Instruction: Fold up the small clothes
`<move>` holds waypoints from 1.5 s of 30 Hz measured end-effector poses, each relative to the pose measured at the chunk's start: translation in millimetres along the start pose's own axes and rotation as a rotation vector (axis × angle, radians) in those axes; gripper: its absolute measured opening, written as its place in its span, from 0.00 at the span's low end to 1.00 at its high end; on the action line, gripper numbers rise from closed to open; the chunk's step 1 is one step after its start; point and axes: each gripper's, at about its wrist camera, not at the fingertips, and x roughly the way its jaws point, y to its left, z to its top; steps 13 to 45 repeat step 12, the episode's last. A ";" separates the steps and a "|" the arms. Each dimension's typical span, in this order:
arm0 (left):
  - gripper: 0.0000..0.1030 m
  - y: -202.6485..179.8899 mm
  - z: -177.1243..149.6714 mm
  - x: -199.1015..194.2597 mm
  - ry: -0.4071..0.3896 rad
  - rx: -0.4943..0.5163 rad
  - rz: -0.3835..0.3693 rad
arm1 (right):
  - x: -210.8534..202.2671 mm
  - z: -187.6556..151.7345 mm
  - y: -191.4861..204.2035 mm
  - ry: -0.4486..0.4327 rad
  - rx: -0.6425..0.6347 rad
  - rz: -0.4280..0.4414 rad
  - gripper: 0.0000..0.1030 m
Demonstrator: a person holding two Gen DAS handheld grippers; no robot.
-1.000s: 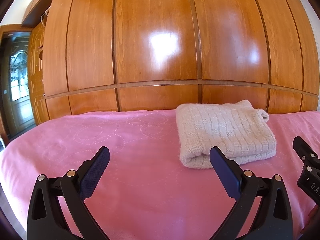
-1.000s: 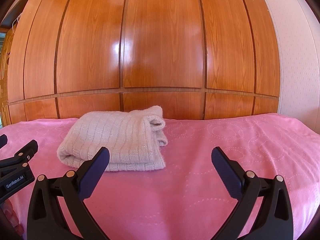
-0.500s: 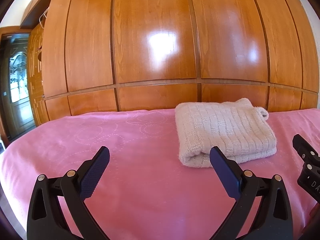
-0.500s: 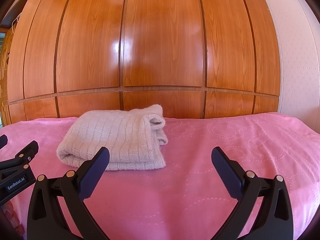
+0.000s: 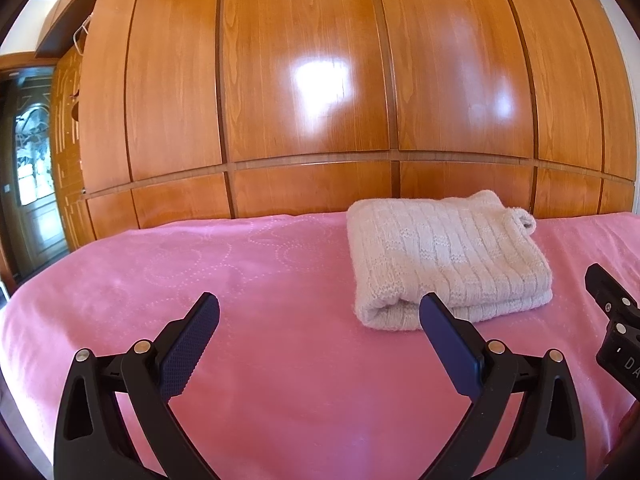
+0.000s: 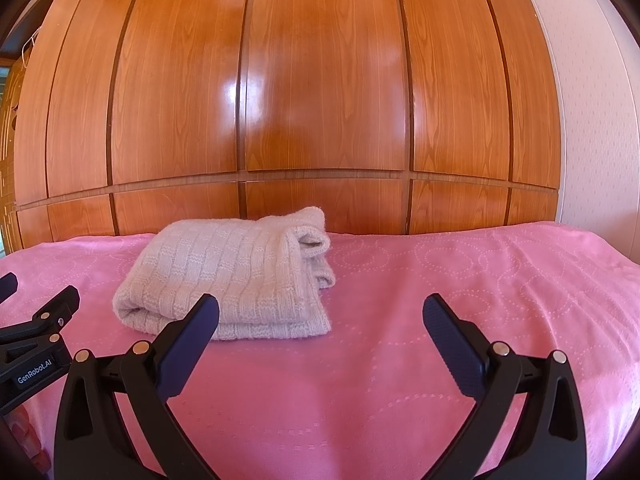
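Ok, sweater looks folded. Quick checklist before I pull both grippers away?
1. Left gripper open, holding nothing: ok.
2. Right gripper open, holding nothing: ok.
3. Sweater folded into a compact stack: ok.
4. Sweater fully resting on the bedspread, off the edges: ok.
5. No fabric caught on any finger: ok; both sets hang short of the sweater.
6. Underside layers lying even: cannot tell, hidden.

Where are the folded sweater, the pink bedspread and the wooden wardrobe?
folded sweater [image 6: 236, 276], right wrist view, middle of its knitted top.
pink bedspread [image 6: 460, 280], right wrist view, bare part right of the sweater.
wooden wardrobe [image 5: 304, 80], left wrist view, middle door panel.
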 end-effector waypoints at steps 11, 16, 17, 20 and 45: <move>0.96 -0.2 -2.2 15.2 0.087 0.001 -0.034 | 4.5 1.1 -0.3 0.037 0.006 0.005 0.98; 0.96 1.3 -1.9 17.6 0.103 -0.004 -0.043 | 7.5 1.7 -1.5 0.054 0.010 0.010 0.98; 0.96 1.3 -1.9 17.6 0.103 -0.004 -0.043 | 7.5 1.7 -1.5 0.054 0.010 0.010 0.98; 0.96 1.3 -1.9 17.6 0.103 -0.004 -0.043 | 7.5 1.7 -1.5 0.054 0.010 0.010 0.98; 0.96 1.3 -1.9 17.6 0.103 -0.004 -0.043 | 7.5 1.7 -1.5 0.054 0.010 0.010 0.98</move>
